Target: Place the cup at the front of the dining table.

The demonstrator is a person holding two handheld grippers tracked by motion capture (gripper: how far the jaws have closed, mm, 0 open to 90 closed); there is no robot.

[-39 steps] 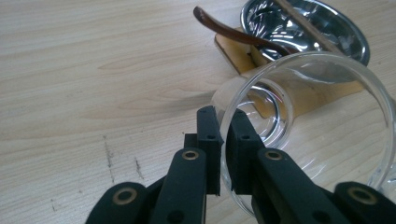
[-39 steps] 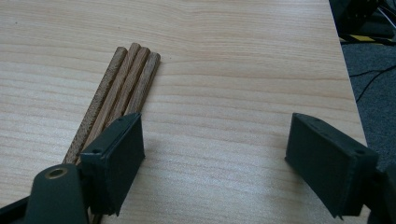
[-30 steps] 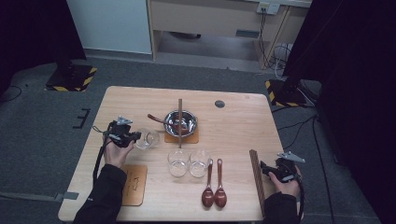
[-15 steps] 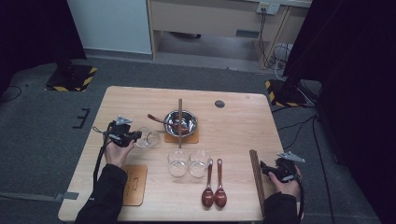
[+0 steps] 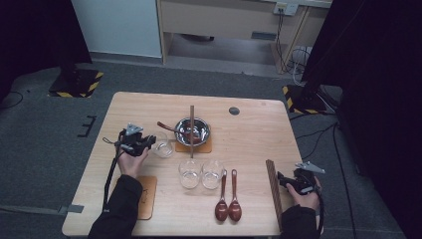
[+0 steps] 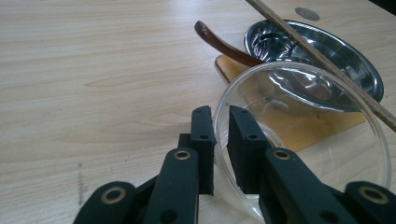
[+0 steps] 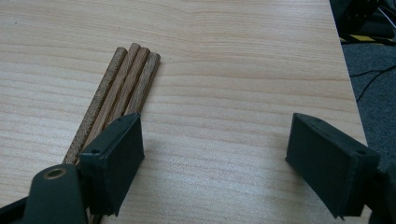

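Observation:
My left gripper (image 5: 148, 143) is at the table's left, shut on the rim of an empty clear glass (image 5: 163, 146). In the left gripper view its fingertips (image 6: 222, 119) pinch the wall of the glass (image 6: 327, 154), one jaw inside and one outside. Just beyond stands a steel bowl (image 5: 193, 130) (image 6: 327, 56) on a brown coaster (image 5: 205, 147), with a brown spoon (image 6: 224, 44) in it and a chopstick (image 5: 191, 112) across it. My right gripper (image 5: 292, 178) (image 7: 215, 154) stands open near the front right edge, beside a bundle of wooden chopsticks (image 5: 272, 184) (image 7: 121, 93).
Two more empty glasses (image 5: 189, 173) (image 5: 213, 173) stand side by side at the front middle. Two brown spoons (image 5: 228, 199) lie to their right. A second coaster (image 5: 145, 195) lies by the left forearm. A dark disc (image 5: 234, 110) sits in the tabletop at the back.
My left gripper and the glass have shifted a little to the right, toward the bowl. The right gripper has stayed put.

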